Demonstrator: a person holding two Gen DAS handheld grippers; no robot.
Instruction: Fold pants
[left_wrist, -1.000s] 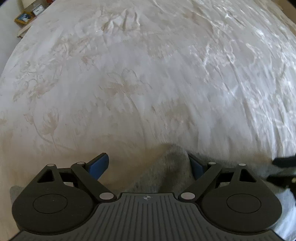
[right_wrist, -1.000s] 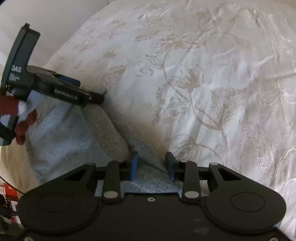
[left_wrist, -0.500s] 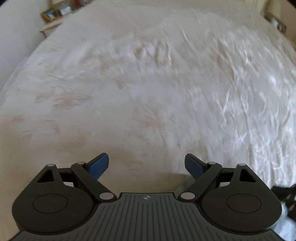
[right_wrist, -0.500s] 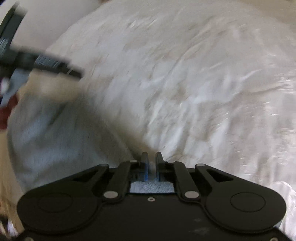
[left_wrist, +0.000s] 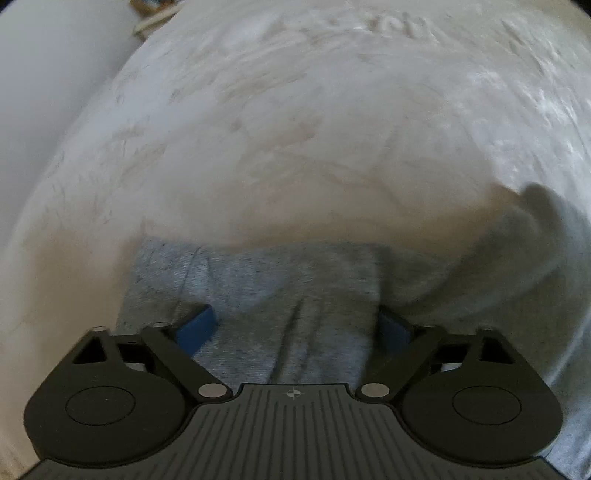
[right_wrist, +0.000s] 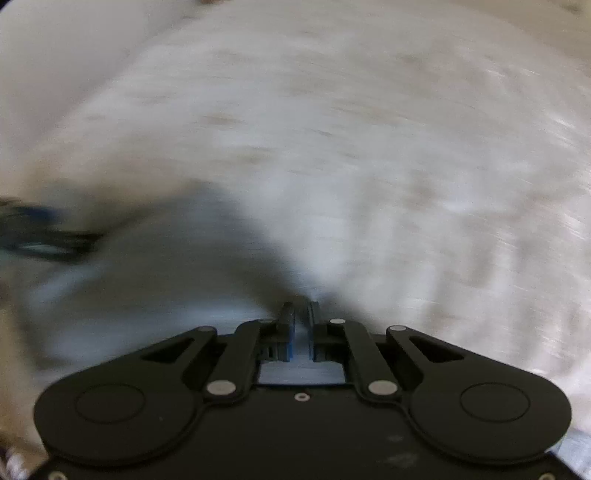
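Note:
Grey sweatpants (left_wrist: 280, 280) lie on a white flowered bedspread (left_wrist: 295, 129). My left gripper (left_wrist: 294, 325) hovers over them with its jaws opening wide. The fabric lies under and between its blue pads (left_wrist: 195, 326), which do not press on it. In the right wrist view the pants (right_wrist: 155, 295) are blurred and rise in a peak to my right gripper (right_wrist: 298, 314), which is shut on a pinched fold of the cloth. The left gripper (right_wrist: 44, 236) shows as a dark blur at that view's left edge.
The bedspread (right_wrist: 369, 147) fills both views beyond the pants. A pale wall (left_wrist: 44, 74) runs along the bed's left side. A small shelf with objects (left_wrist: 151, 11) sits at the far top left.
The right jaws closed from partly open onto the pants' edge and pulled the cloth into a peak. The left gripper swung across bare bedspread to a place over the pants, opening a little wider.

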